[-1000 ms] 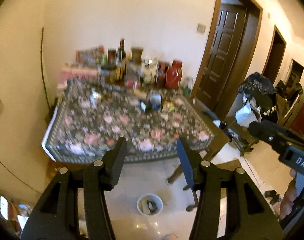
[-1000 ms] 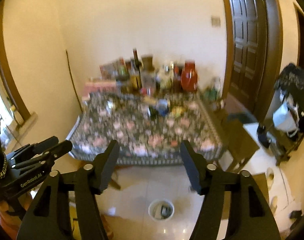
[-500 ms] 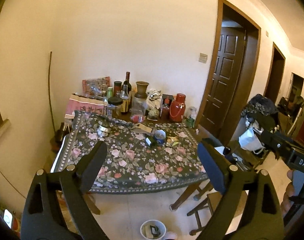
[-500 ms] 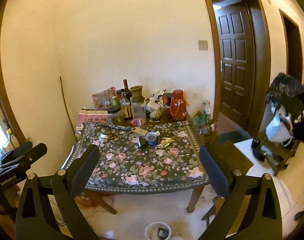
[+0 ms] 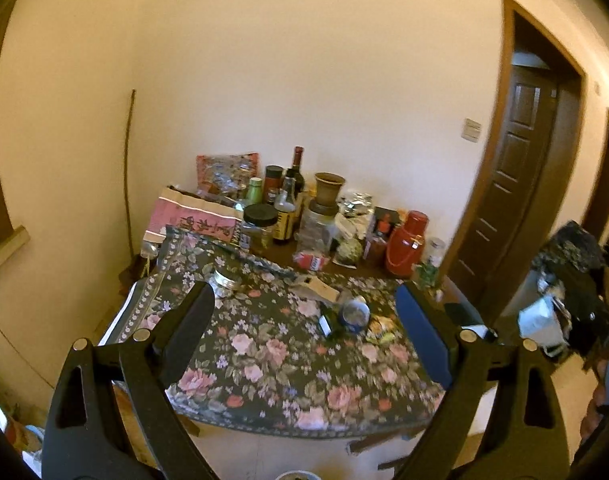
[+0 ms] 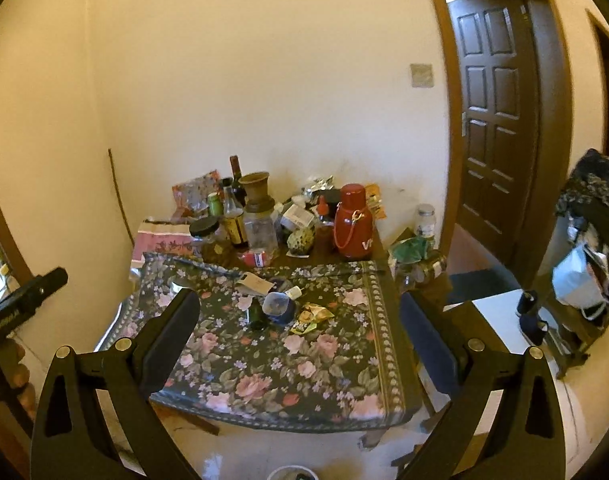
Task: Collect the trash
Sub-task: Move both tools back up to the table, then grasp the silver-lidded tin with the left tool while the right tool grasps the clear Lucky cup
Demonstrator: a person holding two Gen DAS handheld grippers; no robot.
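Observation:
A table with a dark floral cloth point(image 5: 272, 364) point(image 6: 280, 364) stands against the wall. Near its middle lie a small dark green bottle point(image 6: 257, 314) point(image 5: 325, 322), a blue cup on its side point(image 6: 278, 306) point(image 5: 354, 314), a crumpled yellow wrapper point(image 6: 310, 316) point(image 5: 380, 326) and a flat paper packet point(image 6: 254, 283) point(image 5: 318, 290). My left gripper point(image 5: 304, 304) and my right gripper point(image 6: 298, 308) are both wide open and empty, held in the air well short of the table. A white bin rim point(image 6: 292, 473) point(image 5: 298, 476) shows on the floor below.
Bottles, jars, a brown vase point(image 6: 256, 188) and a red thermos point(image 6: 352, 222) crowd the table's back edge. A dark wooden door point(image 6: 500, 120) is at the right. A white side table point(image 6: 500, 312) and a loaded rack point(image 6: 588, 248) stand at the right.
Both grippers have opened wider and tilted up and nearer, so the table fills more of each view and the floor bin has slid to the bottom edge.

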